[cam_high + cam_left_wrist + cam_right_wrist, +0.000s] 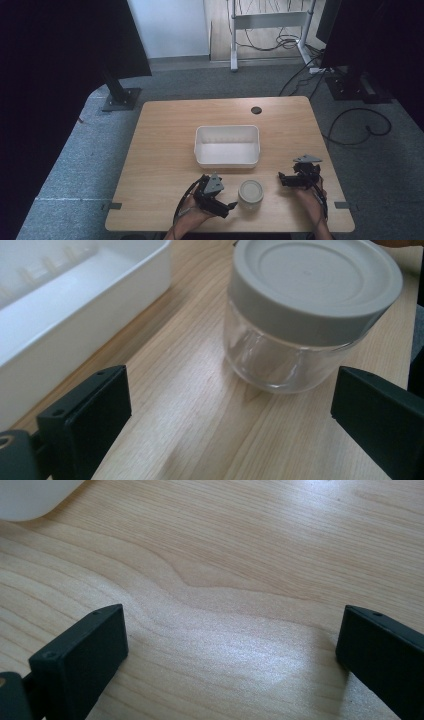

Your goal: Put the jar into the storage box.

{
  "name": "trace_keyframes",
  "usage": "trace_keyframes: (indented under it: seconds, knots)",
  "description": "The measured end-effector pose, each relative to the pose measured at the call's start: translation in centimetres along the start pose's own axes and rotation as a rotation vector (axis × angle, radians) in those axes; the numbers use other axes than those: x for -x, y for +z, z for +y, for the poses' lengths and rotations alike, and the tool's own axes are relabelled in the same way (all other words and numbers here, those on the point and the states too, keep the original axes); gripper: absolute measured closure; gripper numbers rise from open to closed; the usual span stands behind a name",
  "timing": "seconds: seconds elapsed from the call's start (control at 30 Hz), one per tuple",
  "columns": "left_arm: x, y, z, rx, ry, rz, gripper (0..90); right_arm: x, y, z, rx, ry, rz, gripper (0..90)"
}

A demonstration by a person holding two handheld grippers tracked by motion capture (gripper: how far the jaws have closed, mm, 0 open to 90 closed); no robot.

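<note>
Our jar (305, 320) (lid on) stands near the table's (160, 140) front edge, before the white tub (227, 145). Left gripper (227, 207) spread just beside it, right gripper (286, 180) spread too; we should centre the jaws round the glass.

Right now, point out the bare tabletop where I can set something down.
Free: the wide strip left of the white bin, the band behind it up to the cable hole, and the strip to its right. Crowded: the near edge, where the left claw, jar and right claw sit.
</note>
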State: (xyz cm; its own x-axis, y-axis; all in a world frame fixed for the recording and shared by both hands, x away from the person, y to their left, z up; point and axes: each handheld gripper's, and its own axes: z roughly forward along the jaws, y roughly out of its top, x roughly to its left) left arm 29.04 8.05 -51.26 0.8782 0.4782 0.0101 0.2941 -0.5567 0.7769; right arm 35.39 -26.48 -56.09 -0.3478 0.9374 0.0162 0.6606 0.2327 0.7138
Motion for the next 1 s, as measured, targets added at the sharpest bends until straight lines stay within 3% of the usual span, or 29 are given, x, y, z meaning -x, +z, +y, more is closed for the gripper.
trace_keyframes:
  seconds: [0.4,1.0]
  knots:
    - [1.2,1.6,0.9,-0.004,0.028,-0.046,2.6,0.0,0.0,0.0,-0.001,-0.003,0.002,0.0]
    - [2.3,3.5,1.9,-0.018,0.056,-0.059,2.7,0.0,0.0,0.0,0.000,-0.003,0.002,0.0]
